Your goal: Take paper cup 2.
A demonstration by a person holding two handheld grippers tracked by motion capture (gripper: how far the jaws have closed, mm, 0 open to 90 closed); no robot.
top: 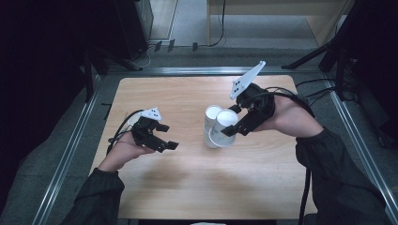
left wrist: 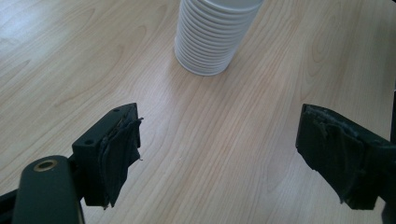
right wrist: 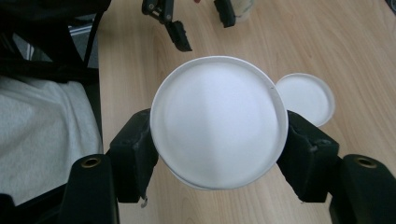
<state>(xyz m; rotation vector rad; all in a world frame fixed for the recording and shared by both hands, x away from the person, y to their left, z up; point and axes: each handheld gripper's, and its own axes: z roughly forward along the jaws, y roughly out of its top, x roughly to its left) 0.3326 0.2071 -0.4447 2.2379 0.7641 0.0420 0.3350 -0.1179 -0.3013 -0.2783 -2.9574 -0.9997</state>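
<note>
The tabletop point(top: 187, 187) is bare wood with a stack of white cups point(left wrist: 210, 39) standing upright on it, dead ahead of the left gripper point(left wrist: 219, 158) — jaws spread wide, nothing in them. The right gripper point(right wrist: 217, 154) is nearer — its jaws clamp a cup point(right wrist: 217, 123) by the sides, base facing the camera, right beside the stack.

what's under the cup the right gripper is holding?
The right gripper clamps an upside-down white cup. Under it, another rim edge peeks out at the bottom, apparently the cup stack on the table. The held cup covers the rest, so whether they touch is unclear.
</note>
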